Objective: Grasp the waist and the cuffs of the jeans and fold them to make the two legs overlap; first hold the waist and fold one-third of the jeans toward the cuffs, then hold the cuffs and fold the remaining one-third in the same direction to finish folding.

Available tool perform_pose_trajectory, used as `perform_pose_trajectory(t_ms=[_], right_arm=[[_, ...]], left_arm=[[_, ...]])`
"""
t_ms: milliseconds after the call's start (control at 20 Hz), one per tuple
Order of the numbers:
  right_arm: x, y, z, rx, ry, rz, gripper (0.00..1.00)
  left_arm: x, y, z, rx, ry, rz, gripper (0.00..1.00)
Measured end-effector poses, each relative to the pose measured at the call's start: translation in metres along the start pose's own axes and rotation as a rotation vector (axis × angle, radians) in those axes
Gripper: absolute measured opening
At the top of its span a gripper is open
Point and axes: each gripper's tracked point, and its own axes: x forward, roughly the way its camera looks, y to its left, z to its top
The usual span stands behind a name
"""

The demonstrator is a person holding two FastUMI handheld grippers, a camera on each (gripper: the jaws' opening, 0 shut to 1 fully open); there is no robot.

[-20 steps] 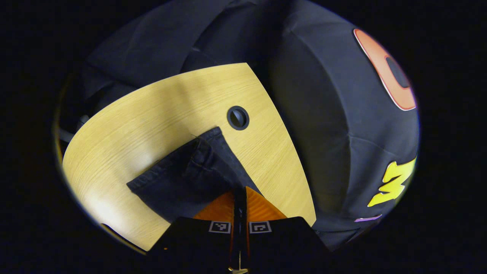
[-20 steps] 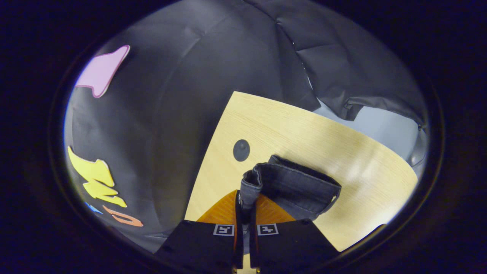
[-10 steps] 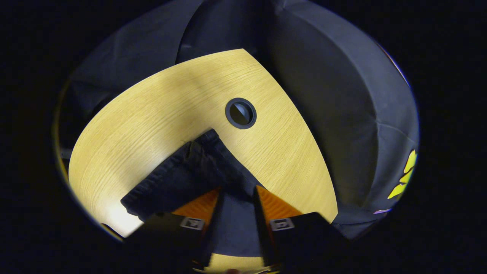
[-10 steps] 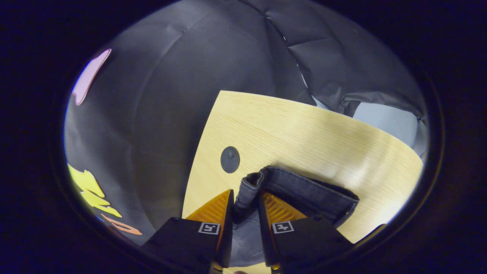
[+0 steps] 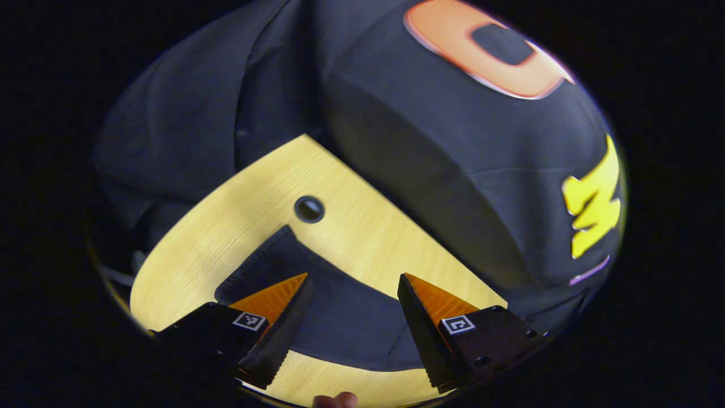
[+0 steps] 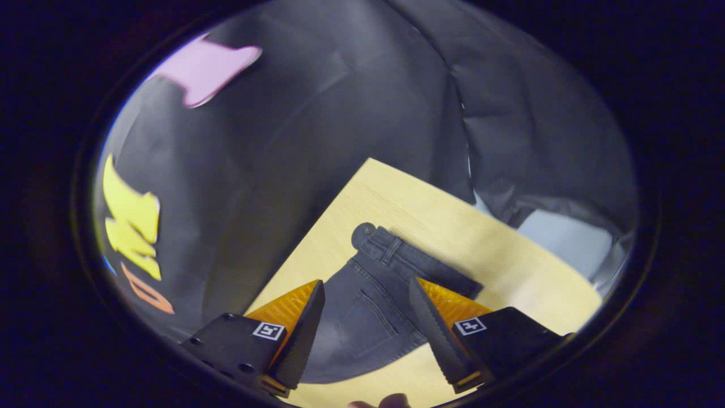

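Overhead, both grippers (image 5: 354,277) (image 6: 367,283) gape empty — folded jeans (image 6: 368,306) partly hidden behind their fingers (image 6: 294,334).

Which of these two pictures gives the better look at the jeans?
The right gripper view: the jeans show their waistband, belt loops, seams and a back pocket, lying flat on the table. The left gripper view shows the jeans as a dark, featureless shape between that claw's fingers.
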Motion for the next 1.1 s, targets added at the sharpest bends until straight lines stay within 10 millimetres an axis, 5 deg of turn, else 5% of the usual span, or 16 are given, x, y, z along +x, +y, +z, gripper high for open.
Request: perform_pose_trajectory(t_ms=[300, 550, 800, 1100], right_arm=[[-0.123, 0.022, -0.030, -0.370, -0.212, 0.002, 0.98], [-0.185, 0.013, -0.069, -0.430, -0.314, -0.022, 0.98], [-0.199, 0.005, -0.086, -0.447, -0.354, -0.042, 0.98], [-0.144, -0.024, -0.081, -0.373, -0.301, -0.055, 0.98]], left_arm=[[-0.111, -0.070, -0.009, 0.331, -0.313, -0.054, 0.97], [-0.169, -0.097, -0.073, 0.418, -0.415, -0.078, 0.97], [-0.191, -0.130, -0.121, 0.497, -0.433, -0.102, 0.98], [-0.186, -0.145, -0.155, 0.474, -0.358, -0.100, 0.98]])
